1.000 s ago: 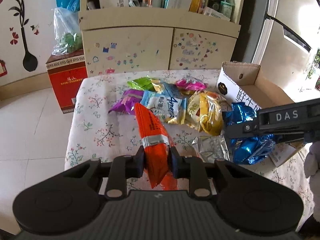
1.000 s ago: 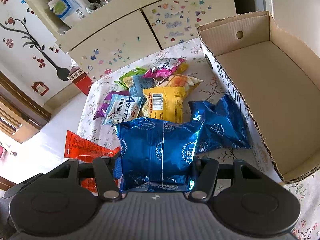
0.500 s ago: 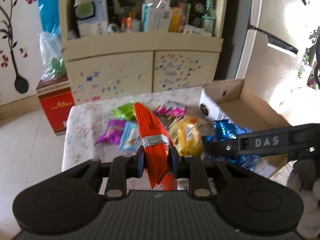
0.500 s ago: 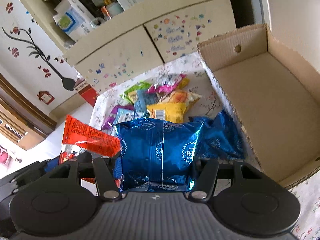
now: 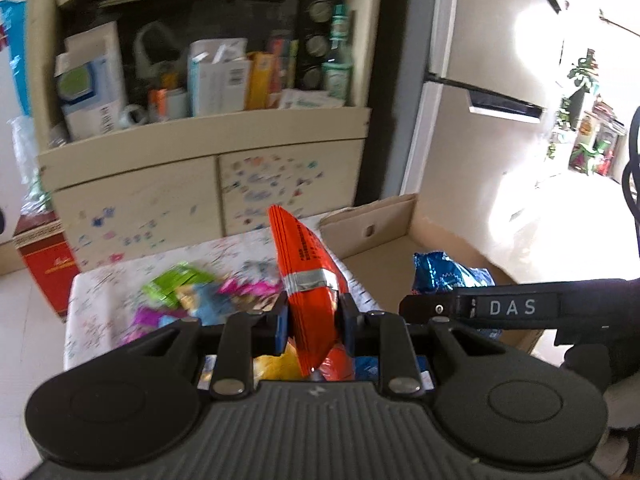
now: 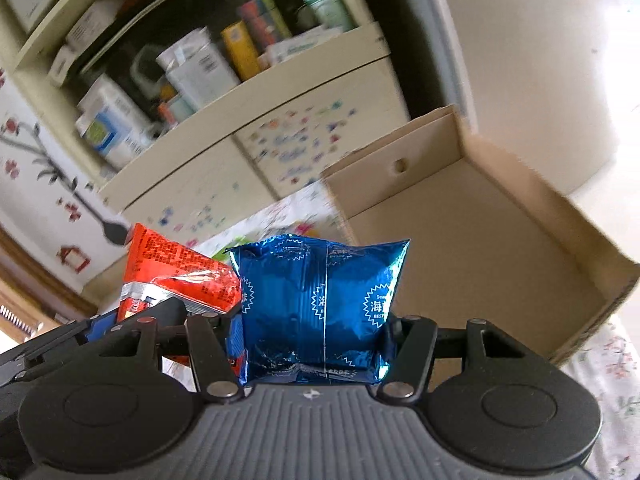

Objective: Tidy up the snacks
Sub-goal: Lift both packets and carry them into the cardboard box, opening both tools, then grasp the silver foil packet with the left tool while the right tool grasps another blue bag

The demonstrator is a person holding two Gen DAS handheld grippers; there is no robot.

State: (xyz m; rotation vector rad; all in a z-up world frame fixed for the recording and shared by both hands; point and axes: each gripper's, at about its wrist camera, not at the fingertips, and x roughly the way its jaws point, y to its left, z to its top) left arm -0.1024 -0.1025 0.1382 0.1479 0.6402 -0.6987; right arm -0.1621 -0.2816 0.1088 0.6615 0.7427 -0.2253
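Note:
My left gripper (image 5: 313, 322) is shut on an orange snack packet (image 5: 310, 280) with a silver band, held upright above the table. My right gripper (image 6: 316, 340) is shut on a shiny blue foil snack bag (image 6: 320, 300). In the left wrist view the right gripper's finger marked DAS and the blue bag (image 5: 444, 274) hang over the open cardboard box (image 5: 384, 224). The right wrist view shows the orange packet (image 6: 176, 276) just left of the blue bag, and the box's bare floor (image 6: 472, 232) ahead and to the right.
Several loose snack packets (image 5: 188, 292) lie on the floral tablecloth (image 5: 96, 312), left of the box. Behind the table stands a cream cabinet (image 5: 200, 184) with cluttered shelves. A red carton (image 5: 44, 264) sits on the floor at the left.
Both grippers have risen and swung right toward the box, each still holding its packet. The snack pile has dropped lower and to the left in both views.

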